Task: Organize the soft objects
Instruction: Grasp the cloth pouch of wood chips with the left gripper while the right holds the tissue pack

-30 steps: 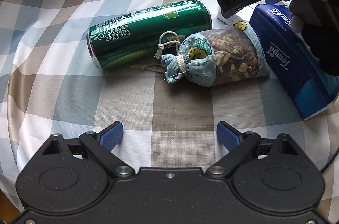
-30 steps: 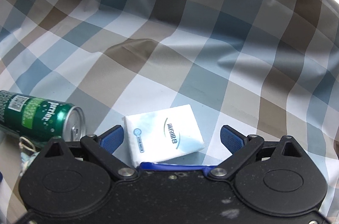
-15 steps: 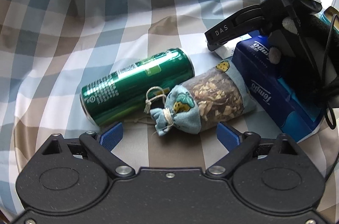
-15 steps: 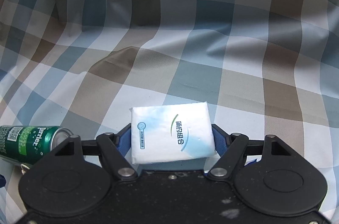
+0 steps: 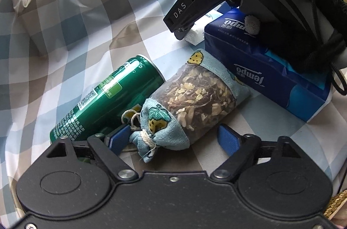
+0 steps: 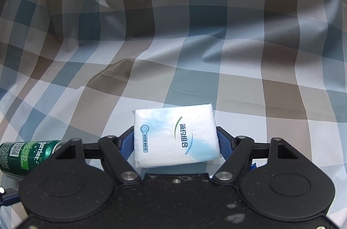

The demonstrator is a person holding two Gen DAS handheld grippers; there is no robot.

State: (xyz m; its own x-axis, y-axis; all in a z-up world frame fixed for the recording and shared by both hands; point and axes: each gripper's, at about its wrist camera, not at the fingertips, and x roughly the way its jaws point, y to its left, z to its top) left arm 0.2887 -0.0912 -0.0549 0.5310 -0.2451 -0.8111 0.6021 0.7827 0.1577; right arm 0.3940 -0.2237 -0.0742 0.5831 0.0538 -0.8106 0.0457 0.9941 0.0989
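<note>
From the left wrist, the left tool is spread wide around the tied end of the drawstring sachet, not pinching it. The sachet lies on the checked cloth between a green can and a blue tissue box. Only the right wrist shows the right tool clenched on the white tissue pack.
</note>
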